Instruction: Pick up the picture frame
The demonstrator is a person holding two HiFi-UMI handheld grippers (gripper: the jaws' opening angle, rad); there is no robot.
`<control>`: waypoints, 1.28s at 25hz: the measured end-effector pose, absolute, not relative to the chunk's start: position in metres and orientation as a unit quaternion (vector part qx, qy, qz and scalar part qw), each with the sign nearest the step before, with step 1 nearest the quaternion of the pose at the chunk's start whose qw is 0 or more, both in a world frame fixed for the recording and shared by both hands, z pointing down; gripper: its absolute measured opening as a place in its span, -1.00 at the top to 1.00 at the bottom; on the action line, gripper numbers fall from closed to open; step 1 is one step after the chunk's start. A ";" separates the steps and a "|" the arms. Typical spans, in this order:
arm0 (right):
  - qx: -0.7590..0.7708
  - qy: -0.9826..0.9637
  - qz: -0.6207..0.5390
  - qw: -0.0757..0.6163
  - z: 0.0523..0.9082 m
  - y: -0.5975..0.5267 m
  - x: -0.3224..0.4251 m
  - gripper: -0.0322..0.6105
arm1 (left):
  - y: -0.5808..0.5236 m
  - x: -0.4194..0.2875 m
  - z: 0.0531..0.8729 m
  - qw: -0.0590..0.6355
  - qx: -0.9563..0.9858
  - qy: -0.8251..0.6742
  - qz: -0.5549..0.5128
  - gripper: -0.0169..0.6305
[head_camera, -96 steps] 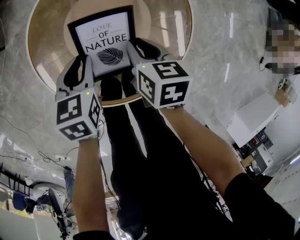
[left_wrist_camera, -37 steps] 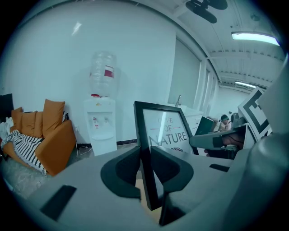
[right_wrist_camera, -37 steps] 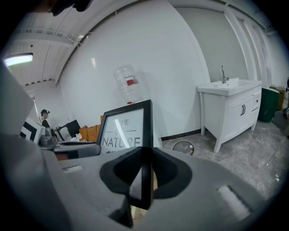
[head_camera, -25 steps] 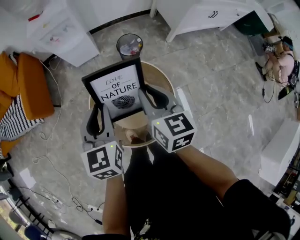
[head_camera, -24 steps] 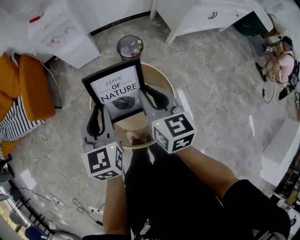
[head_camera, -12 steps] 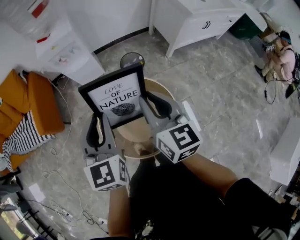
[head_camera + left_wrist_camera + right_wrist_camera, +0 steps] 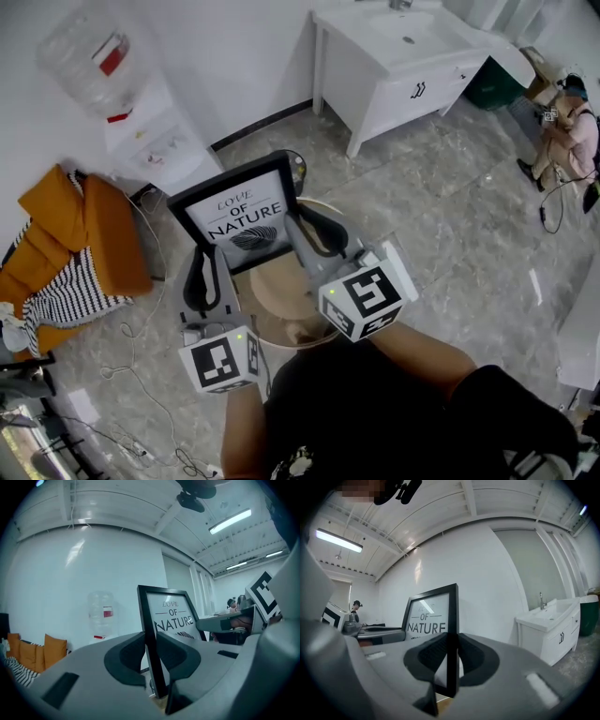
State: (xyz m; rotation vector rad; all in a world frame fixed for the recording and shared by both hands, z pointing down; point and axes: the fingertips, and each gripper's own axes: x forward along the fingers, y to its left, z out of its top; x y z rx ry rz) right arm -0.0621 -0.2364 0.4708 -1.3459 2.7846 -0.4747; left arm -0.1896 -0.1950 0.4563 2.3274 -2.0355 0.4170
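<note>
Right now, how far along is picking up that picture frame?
Nearly done. Done: the left hand-held gripper and the right hand-held gripper are each clamped on a side edge of the frame. In hand: the frame is held upright, seemingly lifted clear of the round table. Left: nothing obvious, except perhaps carrying it somewhere.

Left grey two-jaw gripper (image 7: pixel 208 272): jaws clamped on left edge of black picture frame (image 7: pixel 239 211). Right grey two-jaw gripper (image 7: pixel 314 234): clamped on right edge. Both bare forearms (image 7: pixel 417 345) extended forward.
</note>
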 end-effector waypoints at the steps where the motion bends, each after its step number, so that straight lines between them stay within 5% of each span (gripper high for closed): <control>1: -0.430 0.891 -0.148 0.010 0.465 -0.235 -0.061 0.70 | -0.193 -0.188 0.451 0.006 0.746 -0.653 0.131 0.71; 32: -0.427 0.898 -0.015 0.102 0.359 -0.157 -0.013 0.69 | -0.116 -0.141 0.351 -0.141 0.747 -0.647 0.053 0.71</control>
